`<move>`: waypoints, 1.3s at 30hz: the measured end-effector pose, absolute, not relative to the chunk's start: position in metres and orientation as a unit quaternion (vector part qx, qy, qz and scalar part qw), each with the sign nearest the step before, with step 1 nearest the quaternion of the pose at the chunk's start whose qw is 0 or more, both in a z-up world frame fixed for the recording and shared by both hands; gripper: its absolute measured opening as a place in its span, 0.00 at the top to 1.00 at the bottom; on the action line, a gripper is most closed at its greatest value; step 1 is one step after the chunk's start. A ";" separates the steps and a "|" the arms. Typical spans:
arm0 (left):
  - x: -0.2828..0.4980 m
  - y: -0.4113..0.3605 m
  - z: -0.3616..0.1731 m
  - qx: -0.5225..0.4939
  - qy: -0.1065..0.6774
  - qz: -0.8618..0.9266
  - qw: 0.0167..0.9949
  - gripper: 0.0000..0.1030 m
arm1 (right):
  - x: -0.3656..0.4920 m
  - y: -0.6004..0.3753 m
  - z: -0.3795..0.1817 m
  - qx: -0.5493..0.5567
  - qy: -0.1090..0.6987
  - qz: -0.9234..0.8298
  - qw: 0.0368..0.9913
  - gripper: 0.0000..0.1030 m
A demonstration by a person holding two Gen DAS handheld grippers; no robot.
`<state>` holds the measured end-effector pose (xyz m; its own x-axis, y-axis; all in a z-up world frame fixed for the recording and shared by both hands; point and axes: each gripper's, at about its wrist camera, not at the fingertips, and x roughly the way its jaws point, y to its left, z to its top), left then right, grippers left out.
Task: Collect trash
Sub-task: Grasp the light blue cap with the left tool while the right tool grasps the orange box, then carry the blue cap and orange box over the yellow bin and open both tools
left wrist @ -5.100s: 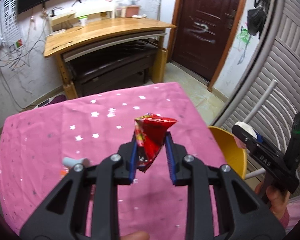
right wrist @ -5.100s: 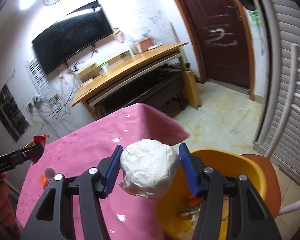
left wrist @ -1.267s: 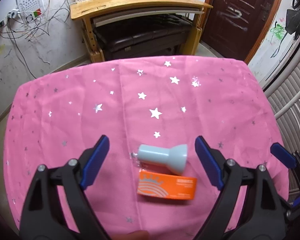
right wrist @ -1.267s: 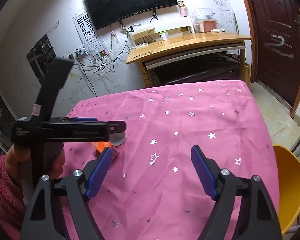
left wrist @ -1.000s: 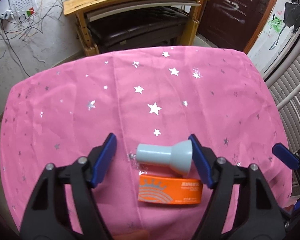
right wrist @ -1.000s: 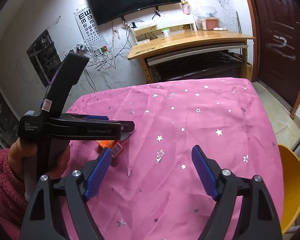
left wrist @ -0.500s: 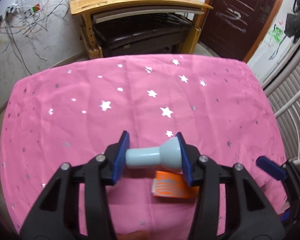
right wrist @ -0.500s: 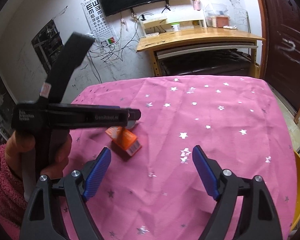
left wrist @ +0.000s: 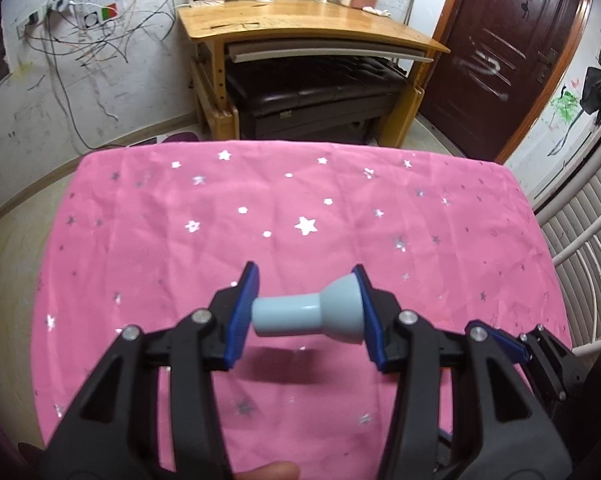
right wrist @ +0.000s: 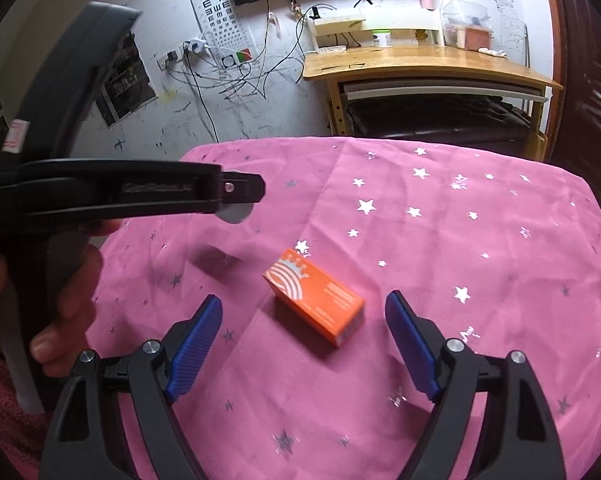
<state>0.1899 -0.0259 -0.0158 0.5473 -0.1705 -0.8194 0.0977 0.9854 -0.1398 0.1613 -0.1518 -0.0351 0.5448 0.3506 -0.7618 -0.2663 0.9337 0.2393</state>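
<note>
- Left wrist view first: our left gripper [left wrist: 307, 312] is clamped end to end on the pale blue funnel-shaped piece [left wrist: 306, 315], narrow end on one blue pad, flared end on the other, and it's lifted clear of the pink star cloth [left wrist: 260, 208] with its shadow underneath.
- That's a lengthwise pinch on a smooth hard thing, so we'd guess it could pivot or pop out. Best to keep the squeeze steady and carry it without jerking.
- Right wrist view: our right gripper [right wrist: 304, 348] has its jaws standing wide with nothing in them, hanging over the orange box [right wrist: 314, 298].
- The box lies flat on the cloth, skewed, one end at about 10 o'clock and the other at 4, sitting between the pads but touching neither.
- For a clean grab we'd roll the wrist so the pads meet the long sides squarely, come down low, then close.
- No bin shows in either view right now, so we can't say where the drop goes.
</note>
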 end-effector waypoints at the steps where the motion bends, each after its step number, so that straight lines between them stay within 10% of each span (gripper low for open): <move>1: 0.189 -0.023 -0.016 -0.040 0.469 -0.076 0.879 0.56 | 0.163 -0.149 -0.035 0.041 0.443 0.172 0.879 0.25; 14: 0.185 -0.001 -0.020 -0.057 0.469 -0.077 0.878 0.56 | 0.184 -0.131 -0.045 -0.009 0.464 0.121 0.877 0.26; 18: 0.184 -0.001 -0.021 -0.056 0.470 -0.081 0.877 0.56 | 0.183 -0.131 -0.046 -0.025 0.465 0.105 0.879 0.53; 39: 0.178 -0.022 -0.009 -0.041 0.461 -0.079 0.883 0.56 | 0.166 -0.174 -0.019 0.010 0.431 0.101 0.897 0.53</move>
<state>0.1777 -0.0219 -0.0088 0.5624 -0.1777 -0.8075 0.1016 0.9841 -0.1457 0.1659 -0.1737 -0.0189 0.6078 0.1898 -0.7711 -0.1726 0.9794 0.1050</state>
